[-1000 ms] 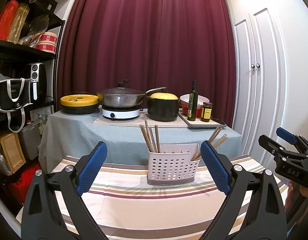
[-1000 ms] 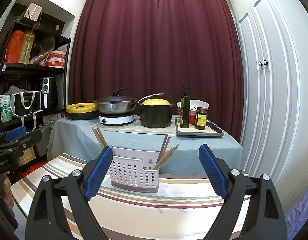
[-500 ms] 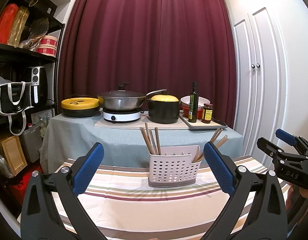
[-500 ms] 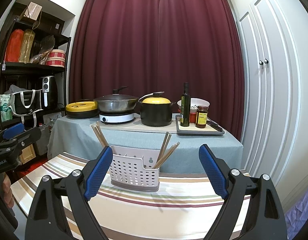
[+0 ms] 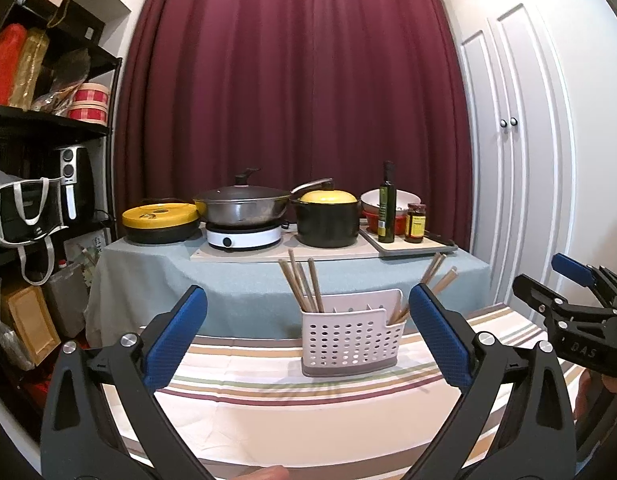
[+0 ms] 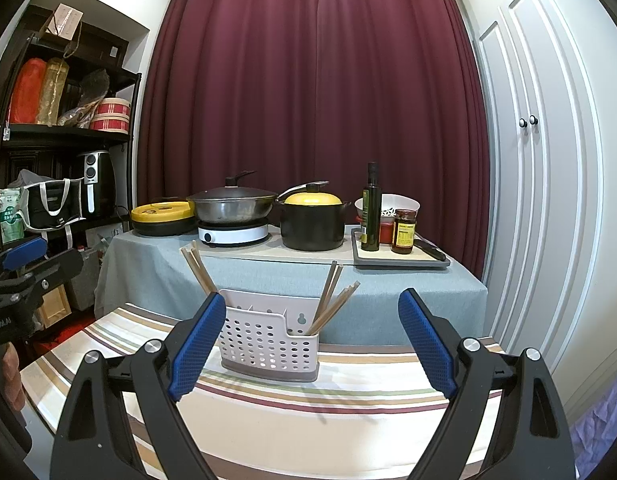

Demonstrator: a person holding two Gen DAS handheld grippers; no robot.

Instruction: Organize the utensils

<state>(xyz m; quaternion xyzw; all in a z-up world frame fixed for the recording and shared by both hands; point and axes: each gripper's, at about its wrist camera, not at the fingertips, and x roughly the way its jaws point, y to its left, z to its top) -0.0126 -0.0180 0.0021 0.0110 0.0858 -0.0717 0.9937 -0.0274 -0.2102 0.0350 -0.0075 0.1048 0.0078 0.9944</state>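
Each gripper [image 5: 308, 332]: black frame, 2 blue textured pads [image 5: 176, 336], silver screws.

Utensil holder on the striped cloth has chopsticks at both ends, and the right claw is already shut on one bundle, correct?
Not quite. The right wrist view shows the right claw open and empty, short of the utensil holder. Chopsticks do stand at both ends.
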